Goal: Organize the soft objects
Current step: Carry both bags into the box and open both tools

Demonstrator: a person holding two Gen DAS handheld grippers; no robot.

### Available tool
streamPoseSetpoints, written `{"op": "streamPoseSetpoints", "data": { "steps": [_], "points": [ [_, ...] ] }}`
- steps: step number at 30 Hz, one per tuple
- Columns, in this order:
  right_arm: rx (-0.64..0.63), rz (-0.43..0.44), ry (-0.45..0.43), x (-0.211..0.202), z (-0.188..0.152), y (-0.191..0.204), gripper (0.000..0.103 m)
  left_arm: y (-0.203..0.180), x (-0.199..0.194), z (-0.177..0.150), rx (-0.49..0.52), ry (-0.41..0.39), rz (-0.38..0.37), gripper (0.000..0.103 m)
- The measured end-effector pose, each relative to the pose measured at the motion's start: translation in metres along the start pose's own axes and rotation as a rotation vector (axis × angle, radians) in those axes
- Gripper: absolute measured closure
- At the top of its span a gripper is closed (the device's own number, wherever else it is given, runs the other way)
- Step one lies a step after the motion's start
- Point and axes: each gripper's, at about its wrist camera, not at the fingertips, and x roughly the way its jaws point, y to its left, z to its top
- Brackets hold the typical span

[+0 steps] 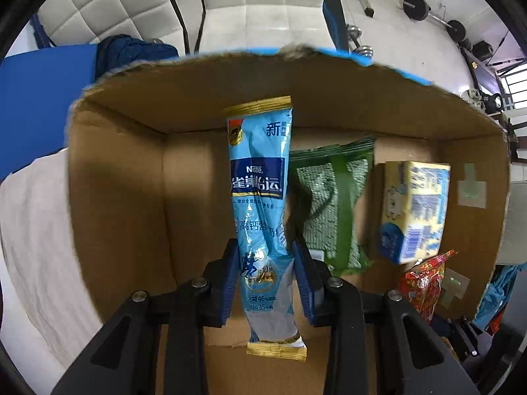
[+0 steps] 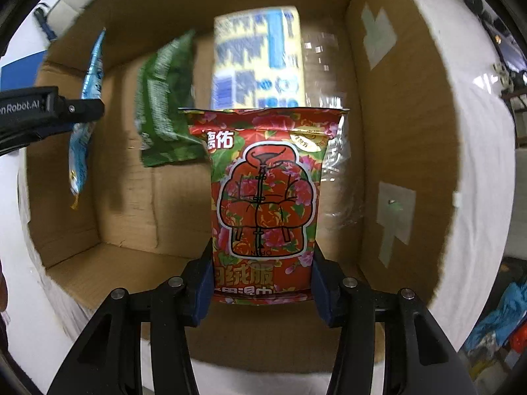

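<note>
My left gripper point(image 1: 265, 263) is shut on a long light-blue Nestle sachet point(image 1: 260, 191) and holds it over the open cardboard box point(image 1: 115, 197). My right gripper point(image 2: 262, 279) is shut on a red flowered wet-wipe pack point(image 2: 266, 197) and holds it inside the same box point(image 2: 395, 131). On the box floor lie a green pouch point(image 1: 332, 204) and a yellow-and-blue tissue pack point(image 1: 415, 207). Both also show in the right wrist view: the green pouch point(image 2: 164, 98) and the tissue pack point(image 2: 260, 59). The left gripper with the blue sachet point(image 2: 87, 98) shows at the left there. The red pack point(image 1: 425, 279) shows low right in the left wrist view.
The box stands on a white cloth point(image 1: 36, 223). A blue mat point(image 1: 42, 89) and dark blue fabric point(image 1: 131, 52) lie behind it. A white padded chair point(image 1: 257, 3) and dumbbells point(image 1: 434, 13) are farther back. Crumpled clear plastic point(image 2: 329, 98) lies beside the tissue pack.
</note>
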Motion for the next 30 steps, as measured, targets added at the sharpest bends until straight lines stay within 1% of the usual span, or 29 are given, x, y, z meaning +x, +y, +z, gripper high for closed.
{"op": "streamPoseSetpoints", "data": {
  "steps": [2,6,9,10,14,16,17,19,21,23,24,25,26,27,28,30],
  "points": [
    [-0.007,-0.020,0.015,0.008,0.004,0.000,0.050,0.002,0.008,0.004,0.000,0.016,0.003,0.073],
    [-0.012,-0.030,0.054,0.021,0.011,0.002,0.049,0.007,0.020,0.012,-0.005,0.040,0.054,0.070],
    [-0.013,-0.031,0.067,0.024,0.012,0.003,0.046,0.012,0.019,0.015,-0.035,0.042,0.053,0.069],
    [-0.017,-0.032,0.064,0.023,0.013,0.004,0.040,0.013,0.018,0.016,-0.040,0.042,0.051,0.068],
    [-0.033,-0.042,0.041,0.014,0.014,0.011,0.035,0.020,0.008,0.015,-0.052,0.034,0.045,0.068],
    [-0.031,-0.038,0.024,0.004,0.015,0.017,0.032,0.023,-0.001,0.012,-0.068,0.020,0.027,0.061],
    [-0.030,-0.038,0.016,0.000,0.015,0.020,0.032,0.024,-0.007,0.009,-0.072,0.013,0.013,0.060],
    [-0.033,-0.037,-0.003,-0.010,0.013,0.026,0.032,0.024,-0.018,0.004,-0.059,0.002,0.013,0.060],
    [-0.033,-0.035,-0.023,-0.022,0.015,0.030,0.032,0.023,-0.030,-0.005,-0.043,-0.026,0.008,0.058],
    [-0.038,-0.032,-0.049,-0.038,0.008,0.030,0.032,0.023,-0.043,-0.016,-0.036,-0.058,-0.010,0.047],
    [-0.041,-0.030,-0.060,-0.040,0.005,0.030,0.032,0.022,-0.054,-0.024,-0.032,-0.087,-0.023,0.035],
    [-0.043,-0.029,-0.073,-0.045,0.005,0.032,0.026,0.020,-0.060,-0.031,-0.030,-0.110,-0.023,0.023],
    [-0.046,-0.031,-0.098,-0.054,0.003,0.033,0.020,0.018,-0.067,-0.039,-0.030,-0.135,-0.024,0.018],
    [-0.047,-0.024,-0.119,-0.059,-0.011,0.027,0.009,0.015,-0.074,-0.047,-0.024,-0.160,-0.030,0.013],
    [-0.046,-0.018,-0.141,-0.065,-0.014,0.024,0.001,0.012,-0.082,-0.057,-0.010,-0.185,-0.029,0.007],
    [-0.046,-0.022,-0.186,-0.077,-0.021,0.022,0.000,0.007,-0.096,-0.077,0.006,-0.233,-0.022,0.004]
  ]
}}
